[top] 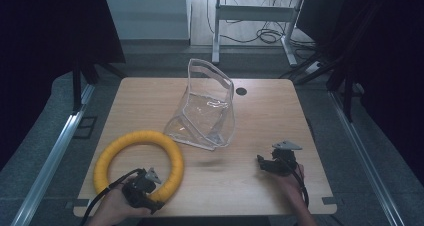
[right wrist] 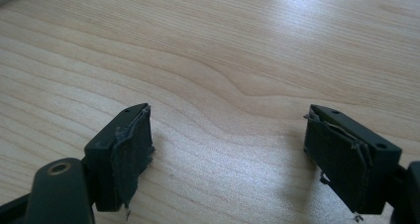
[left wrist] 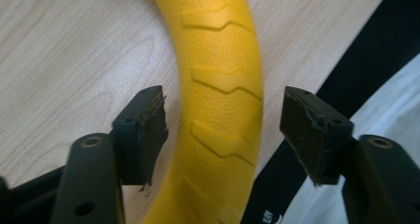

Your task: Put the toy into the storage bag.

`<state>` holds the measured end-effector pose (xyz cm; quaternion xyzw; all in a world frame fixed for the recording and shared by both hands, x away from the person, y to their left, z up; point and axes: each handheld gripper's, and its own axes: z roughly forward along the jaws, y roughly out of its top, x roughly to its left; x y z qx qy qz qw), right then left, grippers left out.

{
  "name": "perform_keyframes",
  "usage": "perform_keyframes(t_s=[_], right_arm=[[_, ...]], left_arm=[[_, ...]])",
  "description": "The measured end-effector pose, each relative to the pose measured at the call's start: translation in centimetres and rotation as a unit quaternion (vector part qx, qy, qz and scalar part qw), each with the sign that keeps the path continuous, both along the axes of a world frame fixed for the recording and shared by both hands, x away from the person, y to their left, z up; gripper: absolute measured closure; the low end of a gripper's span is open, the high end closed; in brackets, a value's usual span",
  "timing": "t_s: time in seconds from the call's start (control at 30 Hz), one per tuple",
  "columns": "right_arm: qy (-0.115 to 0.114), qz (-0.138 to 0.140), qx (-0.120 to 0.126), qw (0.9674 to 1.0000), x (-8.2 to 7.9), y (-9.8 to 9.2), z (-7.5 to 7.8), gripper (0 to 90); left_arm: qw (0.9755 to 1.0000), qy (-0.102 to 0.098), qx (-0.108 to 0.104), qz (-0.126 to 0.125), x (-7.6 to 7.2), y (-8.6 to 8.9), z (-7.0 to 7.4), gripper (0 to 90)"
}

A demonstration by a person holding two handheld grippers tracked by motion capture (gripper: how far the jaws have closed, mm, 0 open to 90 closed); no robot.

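Note:
A yellow ring [top: 107, 156] with chevron ridges lies flat on the near left of the wooden table [top: 145, 98]. My left gripper [top: 159, 192] sits over the ring's near right part. In the left gripper view the ring [left wrist: 220, 60] runs between the two pads of the left gripper [left wrist: 223, 120]. The jaws straddle it with a gap at the right pad, so nothing is pressed. A clear plastic pouch [top: 207, 111] stands open at the table's middle. My right gripper [top: 261, 161] rests low at the near right, and its jaws [right wrist: 228, 144] stand open over bare wood.
A dark round grommet hole [top: 241, 91] sits behind the pouch. The table's front edge runs just below both hands. Beyond that edge, black and white cloth [left wrist: 376, 85] lies next to the ring. A desk frame with cables [top: 260, 33] stands behind the table.

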<state>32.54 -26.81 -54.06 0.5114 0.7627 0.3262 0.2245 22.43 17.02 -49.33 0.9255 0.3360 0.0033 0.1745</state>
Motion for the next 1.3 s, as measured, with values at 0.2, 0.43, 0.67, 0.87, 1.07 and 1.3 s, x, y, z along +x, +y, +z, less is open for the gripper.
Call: perform_keyframes(t_s=[0.2,0.43,0.67,0.87,1.07,1.3], right_arm=[[0.000,0.000,0.000,1.0000,0.0,0.0,0.0,19.0],[0.000,-0.001,-0.001,1.0000,0.0,0.0,0.0,19.3],[0.000,-0.001,-0.001,1.0000,0.0,0.0,0.0,19.4],[0.001,-0.003,-0.001,1.0000,0.0,0.0,0.0,19.8],[0.001,-0.005,-0.001,1.0000,0.0,0.0,0.0,20.0],[0.000,-0.005,-0.001,1.0000,0.0,0.0,0.0,20.1]], left_arm=[[0.9997,-0.001,0.024,-0.002,0.1,-1.0,-0.8,43.1],[0.9995,-0.013,0.027,0.007,0.1,-1.4,-1.1,49.3],[0.9996,-0.022,-0.012,0.011,0.0,-0.5,-1.0,50.2],[0.9943,-0.048,-0.089,0.032,-0.1,1.1,1.5,50.2],[0.9840,-0.074,-0.153,0.052,-0.2,2.7,3.6,50.6],[0.9707,-0.102,-0.204,0.077,-0.3,4.1,5.0,50.7]])
